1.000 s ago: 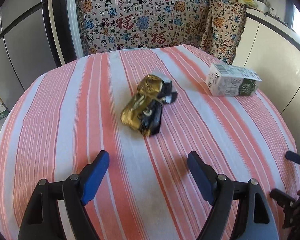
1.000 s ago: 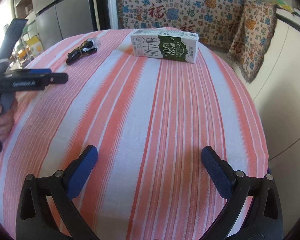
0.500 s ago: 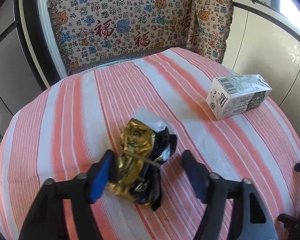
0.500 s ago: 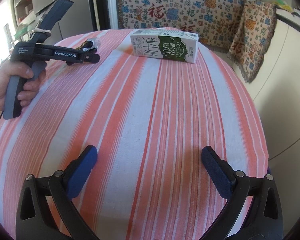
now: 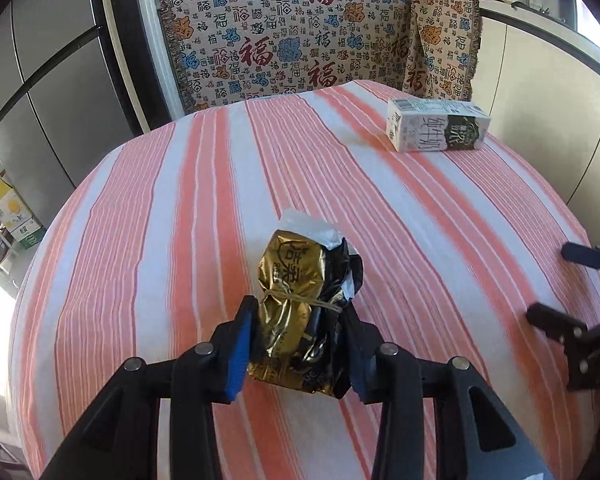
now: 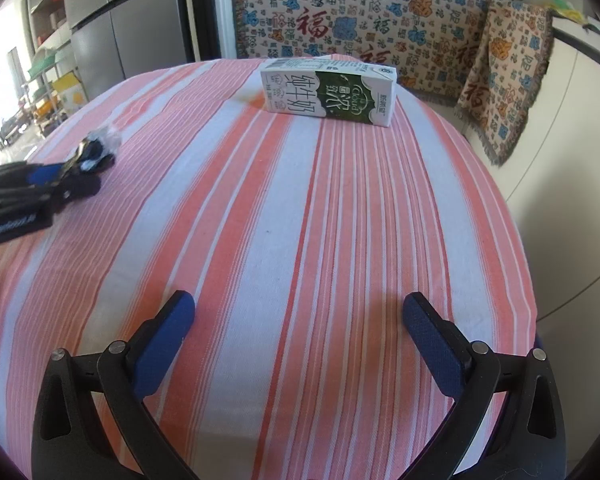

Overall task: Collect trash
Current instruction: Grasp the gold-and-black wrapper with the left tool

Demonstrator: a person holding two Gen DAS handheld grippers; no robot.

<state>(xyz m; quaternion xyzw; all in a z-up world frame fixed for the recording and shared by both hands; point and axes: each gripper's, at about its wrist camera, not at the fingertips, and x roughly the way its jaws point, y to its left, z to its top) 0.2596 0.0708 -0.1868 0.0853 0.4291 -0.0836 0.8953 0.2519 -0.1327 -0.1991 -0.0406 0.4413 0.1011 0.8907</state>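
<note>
Left wrist view. The left hand-held gripper [image 5: 298, 344] occupied the lower centre of the frame, its jaws having just been closing around the crumpled gold-and-black wrapper [image 5: 300, 312]. Both blue pads pressed the lower half of the wrapper, so it was grasped. The grip sat below the string tied around the wrapper's waist, probably because the bundle was narrowest and firmest there. The wrapper's upper end, with its silver lining, projected beyond the fingertips toward frame centre. Whether it still touched the striped tabletop [image 5: 148, 240] could not be determined. The milk carton [image 5: 436, 128] lay on its side at upper right, well apart and untouched.

Right wrist view. The right hand-held gripper [image 6: 300, 340] sat at the bottom of the frame with its jaws spread wide and nothing between them, released above bare cloth. It pointed toward the milk carton [image 6: 328, 92] at upper centre, which suggested that the carton was its intended pickup. The left hand-held gripper [image 6: 64, 176] appeared at the left edge with the wrapper [image 6: 100, 146] at its tips.
</note>
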